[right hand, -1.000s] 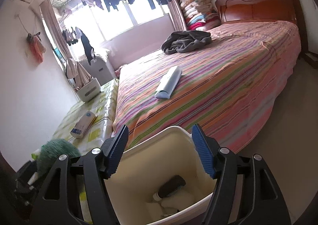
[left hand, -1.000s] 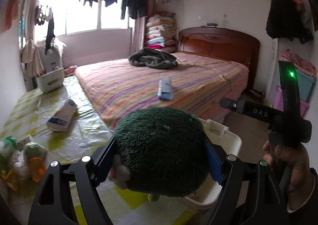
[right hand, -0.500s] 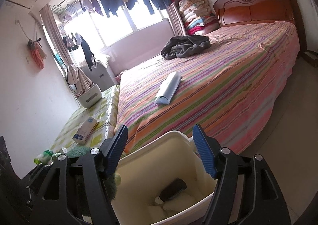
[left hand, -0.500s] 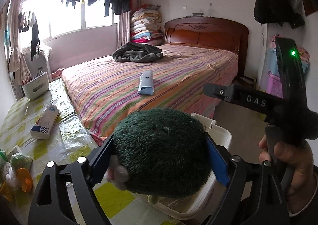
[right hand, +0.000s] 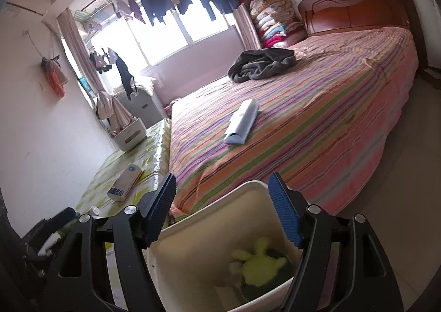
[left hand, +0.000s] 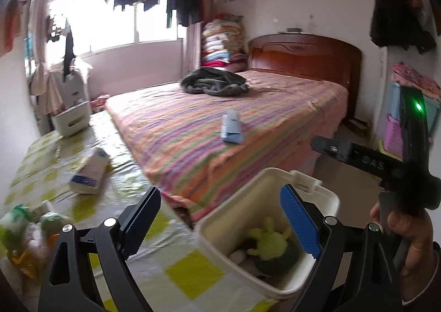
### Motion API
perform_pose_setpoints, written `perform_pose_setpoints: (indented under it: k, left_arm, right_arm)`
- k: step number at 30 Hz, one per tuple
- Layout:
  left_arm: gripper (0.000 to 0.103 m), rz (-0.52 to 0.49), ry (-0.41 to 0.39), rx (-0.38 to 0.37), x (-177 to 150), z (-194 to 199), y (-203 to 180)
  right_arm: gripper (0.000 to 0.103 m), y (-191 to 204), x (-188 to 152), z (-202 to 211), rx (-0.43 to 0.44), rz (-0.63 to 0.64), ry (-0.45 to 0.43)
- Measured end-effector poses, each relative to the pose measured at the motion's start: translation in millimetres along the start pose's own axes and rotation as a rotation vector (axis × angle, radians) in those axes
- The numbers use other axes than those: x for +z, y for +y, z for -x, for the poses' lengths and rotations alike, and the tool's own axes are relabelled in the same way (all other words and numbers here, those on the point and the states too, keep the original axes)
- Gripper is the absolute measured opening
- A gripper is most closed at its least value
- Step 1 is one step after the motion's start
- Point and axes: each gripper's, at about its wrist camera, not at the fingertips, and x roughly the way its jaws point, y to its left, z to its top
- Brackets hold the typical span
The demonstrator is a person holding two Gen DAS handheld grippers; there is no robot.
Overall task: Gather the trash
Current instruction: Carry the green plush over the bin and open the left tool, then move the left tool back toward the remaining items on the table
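Observation:
A white trash bin (left hand: 242,210) stands between the table and the bed; it also shows in the right wrist view (right hand: 209,232). A green plush turtle (left hand: 268,240) lies belly up inside it, also seen in the right wrist view (right hand: 257,262). My left gripper (left hand: 220,226) is open and empty above the bin's near rim. My right gripper (right hand: 222,210) is open and empty over the bin; its handle (left hand: 386,166) shows in the left wrist view.
A table with a yellow-checked cloth (left hand: 69,174) carries a tissue pack (left hand: 89,171), a white box (left hand: 71,119) and crumpled wrappers (left hand: 24,232) at the near left. A striped bed (left hand: 234,122) holds a blue-white flat case (left hand: 231,130) and a dark garment (left hand: 215,83).
My left gripper opened and let go of the green plush turtle, which dropped into the bin. The right gripper stayed open over the bin.

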Motion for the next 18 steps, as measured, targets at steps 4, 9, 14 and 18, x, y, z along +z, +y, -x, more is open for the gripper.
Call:
perform_pose_setpoints:
  k: [4, 9, 14, 18]
  left_arm:
    - [0.086, 0.021, -0.012, 0.081, -2.6, 9.1, 27.6]
    - [0.086, 0.06, -0.028, 0.193, -6.7, 19.6, 66.3]
    - [0.086, 0.095, -0.052, 0.32, -7.4, 38.2, 108.4]
    - [0.086, 0.145, -0.067, 0.433, -9.9, 55.8, 150.3]
  right_arm:
    - [0.07, 16.0, -2.5, -7.7, 0.022, 0.025, 0.021]
    - [0.07, 44.1, -9.8, -19.4, 0.06, 0.066, 0.057]
    - [0.071, 72.8, -17.8, -32.5, 0.106, 0.102, 0.094]
    - [0.071, 94.0, -24.2, -41.2, 0.138, 0.13, 0.117]
